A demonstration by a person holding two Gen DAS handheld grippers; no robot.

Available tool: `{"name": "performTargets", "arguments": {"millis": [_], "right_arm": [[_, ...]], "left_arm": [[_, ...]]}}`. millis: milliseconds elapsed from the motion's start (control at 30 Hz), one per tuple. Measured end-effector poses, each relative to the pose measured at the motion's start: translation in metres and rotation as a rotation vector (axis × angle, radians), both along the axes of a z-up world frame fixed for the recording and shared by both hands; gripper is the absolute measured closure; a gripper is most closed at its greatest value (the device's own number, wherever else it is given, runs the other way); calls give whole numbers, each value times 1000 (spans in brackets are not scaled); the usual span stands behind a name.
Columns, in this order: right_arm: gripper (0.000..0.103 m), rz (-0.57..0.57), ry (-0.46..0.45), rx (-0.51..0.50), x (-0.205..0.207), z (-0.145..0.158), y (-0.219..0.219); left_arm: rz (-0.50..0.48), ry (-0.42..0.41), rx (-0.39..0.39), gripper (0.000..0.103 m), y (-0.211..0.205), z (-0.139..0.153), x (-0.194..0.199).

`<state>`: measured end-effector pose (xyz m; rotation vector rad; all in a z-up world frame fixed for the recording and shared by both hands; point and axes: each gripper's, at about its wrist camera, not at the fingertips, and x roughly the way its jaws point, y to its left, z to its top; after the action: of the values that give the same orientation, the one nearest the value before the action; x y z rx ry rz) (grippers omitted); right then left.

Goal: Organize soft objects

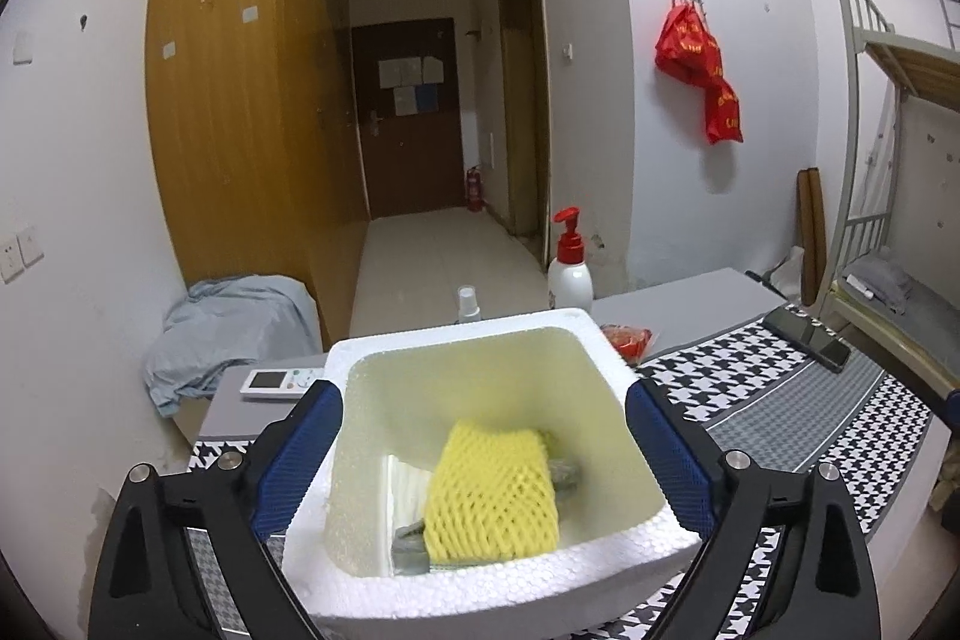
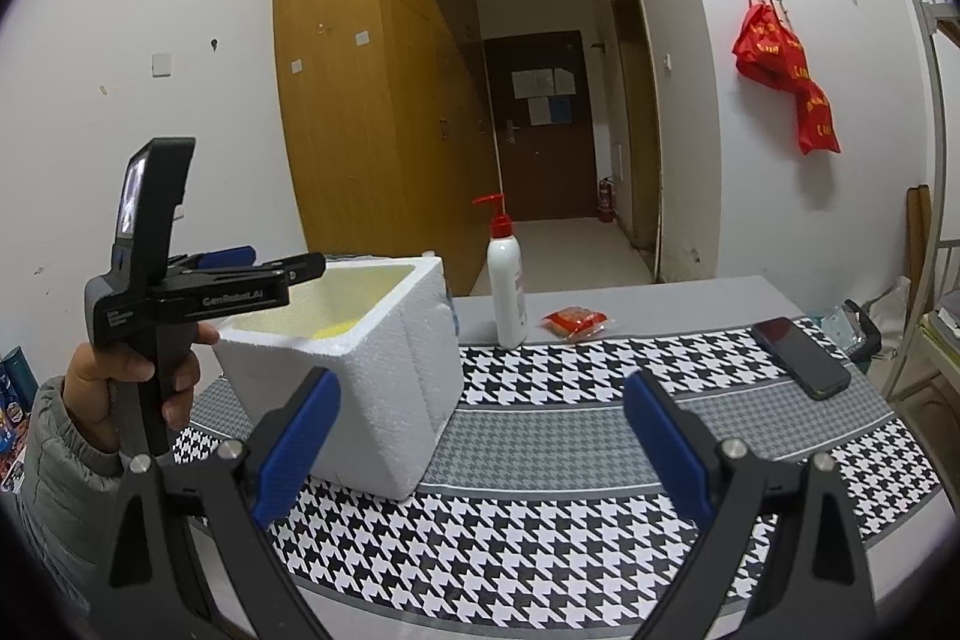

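A white foam box [image 1: 468, 340] stands on the houndstooth-covered table [image 1: 810, 436]. Inside it a yellow foam net sleeve [image 1: 492, 496] lies on top of a grey object [image 1: 567, 475] and a white ribbed piece [image 1: 408, 484]. My left gripper [image 1: 485, 400] is open above the box, its blue pads outside the two side walls, touching nothing. In the right wrist view the same gripper [image 2: 276, 261] sits over the box [image 2: 384, 370] in a person's hand [image 2: 120, 388]. My right gripper [image 2: 480, 385] is open and empty, just right of the box.
A white pump bottle [image 2: 507, 292] with a red top, a red packet [image 2: 579, 322] and a black phone [image 2: 801, 358] lie to the right of the box. Behind it are a remote [image 1: 279, 382], a small spray bottle [image 1: 468, 304] and a blue cloth [image 1: 228, 334].
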<state>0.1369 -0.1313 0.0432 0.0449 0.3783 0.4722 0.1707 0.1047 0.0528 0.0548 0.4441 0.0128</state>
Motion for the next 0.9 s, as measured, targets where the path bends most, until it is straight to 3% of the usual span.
{"name": "performTargets", "arguments": {"millis": [167,900], "right_arm": [[6,1,-7,2,-3,2,-1],[6,29,-64,9,-39,18,-1]], "left_arm": [[8,-43,-3,1,-2,9,-14],[31,-117,-51,1,-12,20,-79]]}}
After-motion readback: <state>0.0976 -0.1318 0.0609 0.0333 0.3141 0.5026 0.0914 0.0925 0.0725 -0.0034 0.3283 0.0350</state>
